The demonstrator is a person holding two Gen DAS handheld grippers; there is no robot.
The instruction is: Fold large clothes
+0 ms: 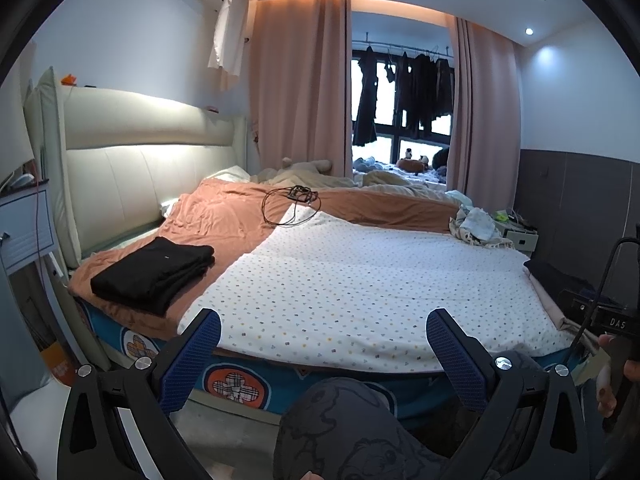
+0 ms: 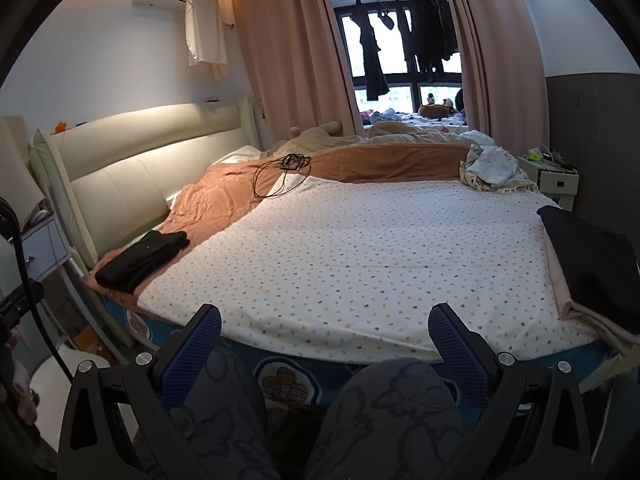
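One label "DAS" point(image 1: 618, 323), both tongs spread

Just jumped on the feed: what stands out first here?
The white dotted sheet spread bare across the bed's near half. A folded black garment sits on the orange blanket by the headboard, and another dark garment lies unfolded at the bed's right edge. Both grippers hover open, empty.

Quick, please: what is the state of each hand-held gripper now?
Left hand-held gripper: open, holding nothing.
Right hand-held gripper: open, holding nothing.
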